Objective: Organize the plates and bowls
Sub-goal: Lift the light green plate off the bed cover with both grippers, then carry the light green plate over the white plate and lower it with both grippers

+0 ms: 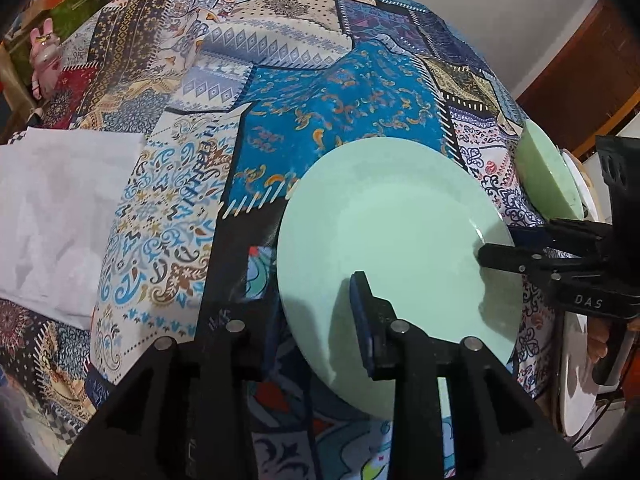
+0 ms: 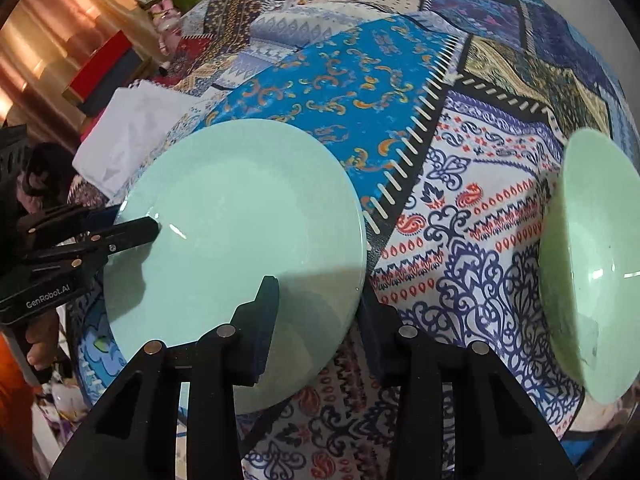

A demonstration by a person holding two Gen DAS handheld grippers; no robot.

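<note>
Right now your two grippers meet over one pale green plate that lies flat on the patchwork tablecloth. Your left gripper has its fingers spread wide across the plate's near left rim: one padded finger sits over the plate's inner surface, while the other stays out over the cloth beside the rim, so nothing is pinched between them. Your right gripper comes in from the right side in the left wrist view, one finger reaching onto the plate's top near the rim; whether its partner is under the rim or only beside it you cannot tell from there. Through the right wrist camera, your right gripper likewise straddles the rim of the plate, one finger above the green surface and the other off the edge over the cloth, jaws apart. In that same view your left gripper shows at the far left, its upper finger lying on the plate. A pale green bowl sits well apart to the right on the cloth, tilted toward the lens by the fisheye. White folded paper rests on the cloth to the plate's left.
</note>
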